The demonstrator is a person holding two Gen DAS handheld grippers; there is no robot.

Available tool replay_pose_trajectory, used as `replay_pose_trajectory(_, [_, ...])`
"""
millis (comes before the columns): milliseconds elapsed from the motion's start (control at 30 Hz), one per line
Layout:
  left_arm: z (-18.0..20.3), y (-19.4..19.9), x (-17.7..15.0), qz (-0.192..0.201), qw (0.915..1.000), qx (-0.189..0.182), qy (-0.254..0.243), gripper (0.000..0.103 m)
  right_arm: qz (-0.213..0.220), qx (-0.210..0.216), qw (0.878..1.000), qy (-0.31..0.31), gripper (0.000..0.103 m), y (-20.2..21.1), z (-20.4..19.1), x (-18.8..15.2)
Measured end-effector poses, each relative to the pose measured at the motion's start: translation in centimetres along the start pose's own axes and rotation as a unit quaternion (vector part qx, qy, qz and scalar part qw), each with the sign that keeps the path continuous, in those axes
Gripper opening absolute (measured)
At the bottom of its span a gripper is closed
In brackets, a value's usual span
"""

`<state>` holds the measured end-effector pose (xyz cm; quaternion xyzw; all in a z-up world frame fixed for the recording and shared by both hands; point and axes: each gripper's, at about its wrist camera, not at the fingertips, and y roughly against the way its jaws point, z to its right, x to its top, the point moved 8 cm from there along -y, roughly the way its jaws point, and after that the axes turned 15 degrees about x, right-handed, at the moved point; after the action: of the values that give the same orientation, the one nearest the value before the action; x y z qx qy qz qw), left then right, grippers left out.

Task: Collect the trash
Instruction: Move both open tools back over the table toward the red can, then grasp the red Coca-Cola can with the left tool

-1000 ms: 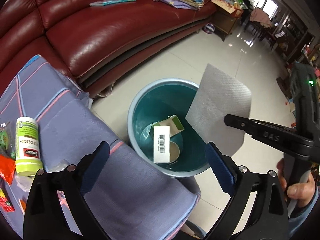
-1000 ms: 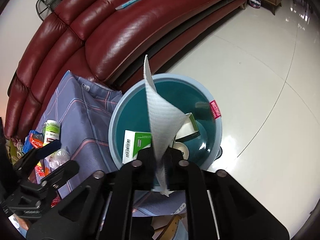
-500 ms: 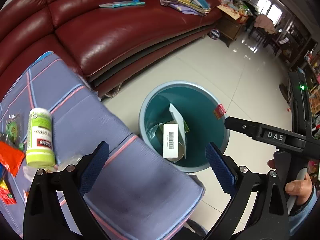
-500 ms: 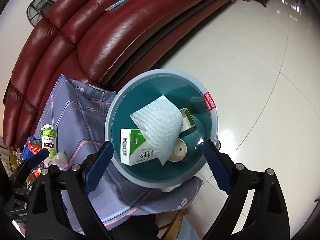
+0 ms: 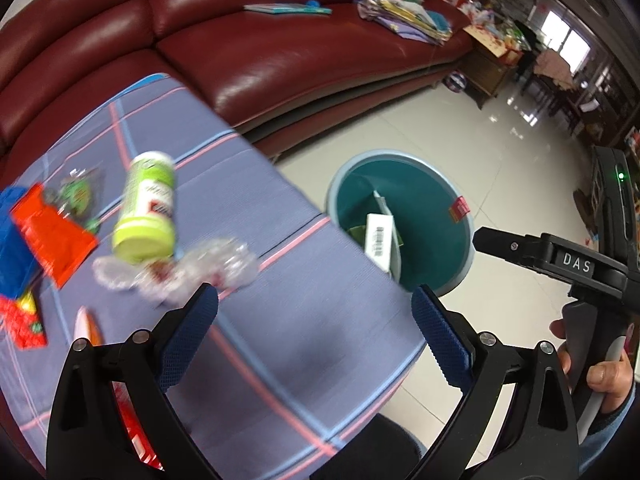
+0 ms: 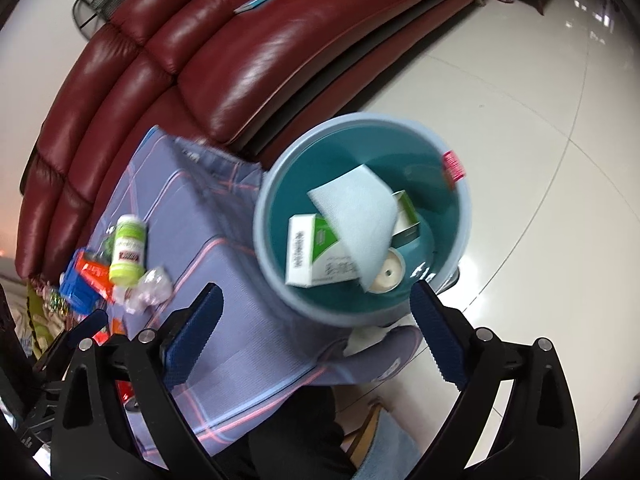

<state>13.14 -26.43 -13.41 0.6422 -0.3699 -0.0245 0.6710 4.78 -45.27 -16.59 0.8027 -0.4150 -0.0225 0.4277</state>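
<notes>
Jaws of the left gripper (image 5: 316, 322), left wrist view: spread wide and empty, blue ribbed pads clear of everything, above the lilac plaid tablecloth (image 5: 280, 340). Just beyond the pads lies a crumpled clear plastic wrapper (image 5: 180, 270), touching a lime-green lidded bottle (image 5: 146, 208) on its side; an orange foil packet (image 5: 52, 236) lies farther from the round teal waste bin (image 5: 432, 236), which stands on the floor against the cloth's edge, presumably so trash can drop straight off the table. Beside the bin hovers the right gripper (image 5: 532, 254), held by a hand (image 5: 600, 372).

Right wrist view: the right gripper's (image 6: 316, 340) jaws have just been opening and now stand wide with nothing between them, near the bin (image 6: 280, 280). Inside it, a white paper sheet (image 6: 356, 220) rests over a green-and-white carton (image 6: 316, 252).
</notes>
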Motion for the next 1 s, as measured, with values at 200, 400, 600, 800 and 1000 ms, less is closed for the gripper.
replay_pose_trajectory(200, [-4.1, 2.0, -3.0, 0.003, 0.9990, 0.026, 0.036, 0.098, -0.035, 0.018, 0.999, 0.037, 0.090, -1.8, -4.2, -3.2])
replay_pose_trajectory(400, [-9.0, 3.0, -6.6, -0.005, 0.9945, 0.069, 0.079, 0.098, -0.068, 0.034, 0.994, 0.075, 0.090, -4.1, -8.5, -6.0])
replay_pose_trajectory(600, [-12.7, 2.7, -9.9, -0.025, 0.9878, 0.078, 0.133, 0.098, -0.091, 0.043, 0.990, 0.103, 0.090, -5.6, -11.7, -8.6])
replay_pose_trajectory(800, [-14.7, 1.8, -11.7, -0.051, 0.9802, 0.066, 0.180, 0.098, -0.106, 0.057, 0.987, 0.110, 0.090, -6.4, -13.6, -10.3])
replay_pose_trajectory(1000, [-15.4, 0.7, -11.6, -0.056, 0.9732, 0.053, 0.217, 0.098, -0.111, 0.054, 0.986, 0.110, 0.090, -6.9, -13.8, -10.5])
